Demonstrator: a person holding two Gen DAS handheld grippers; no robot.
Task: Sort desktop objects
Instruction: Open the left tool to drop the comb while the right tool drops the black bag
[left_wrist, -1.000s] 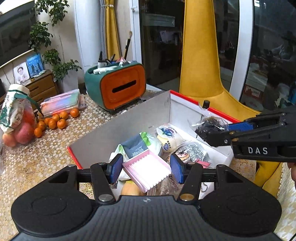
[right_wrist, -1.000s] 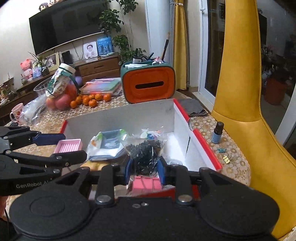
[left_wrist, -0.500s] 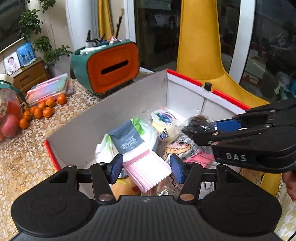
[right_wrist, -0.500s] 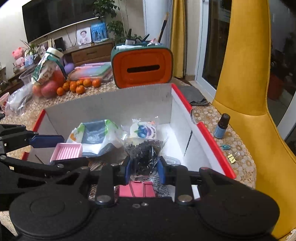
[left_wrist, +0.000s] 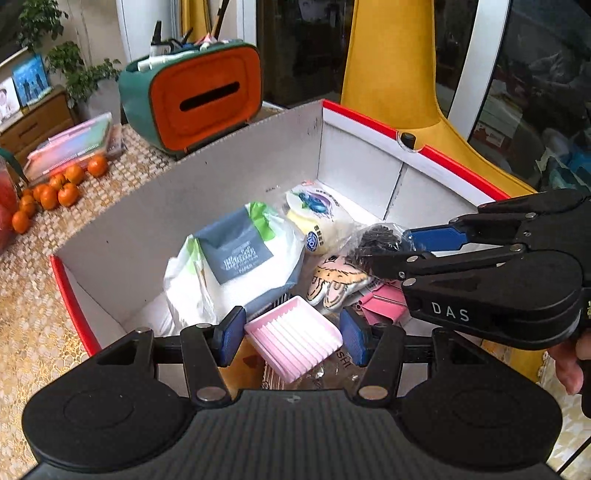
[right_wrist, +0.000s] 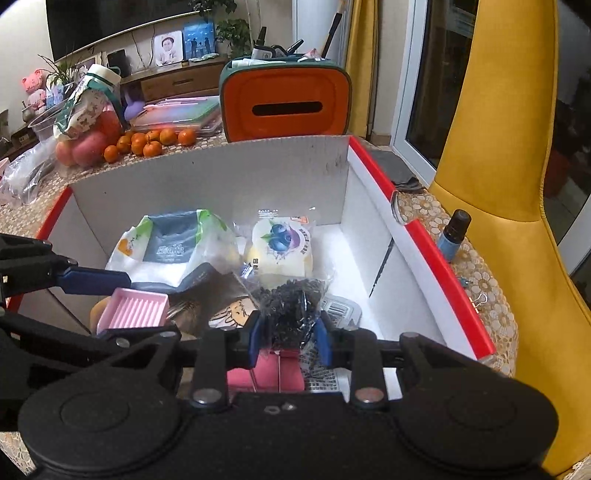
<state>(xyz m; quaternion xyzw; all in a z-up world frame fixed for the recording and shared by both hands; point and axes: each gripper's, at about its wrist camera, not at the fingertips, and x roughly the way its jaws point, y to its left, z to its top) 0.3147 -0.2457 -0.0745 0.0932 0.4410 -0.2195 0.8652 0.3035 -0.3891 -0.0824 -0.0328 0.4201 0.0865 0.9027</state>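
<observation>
A white cardboard box (left_wrist: 388, 129) with red rims holds a tissue pack (left_wrist: 236, 254), a blueberry bread packet (left_wrist: 314, 218), a cartoon pouch (left_wrist: 332, 280) and a pink clip (left_wrist: 384, 302). My left gripper (left_wrist: 291, 336) is shut on a pink ridged dish (left_wrist: 295, 338), low over the box's near side. My right gripper (right_wrist: 289, 334) holds a clear bag of small black clips (right_wrist: 291, 306) just above the contents; its jaws are opening, with the bag still between the pads. Each gripper shows in the other's view, the right gripper (left_wrist: 391, 247) beside the left.
An orange and teal tissue holder (left_wrist: 199, 99) stands behind the box. Oranges (left_wrist: 59, 184) and a bag of apples (right_wrist: 88, 122) lie far left. A small dark bottle (right_wrist: 454, 236) and a loose clip (right_wrist: 480, 299) sit right of the box, before a yellow chair (right_wrist: 517, 184).
Both grippers have sunk lower into the box with their loads and tilted further down. The right gripper's pads stand slightly wider around the bag.
</observation>
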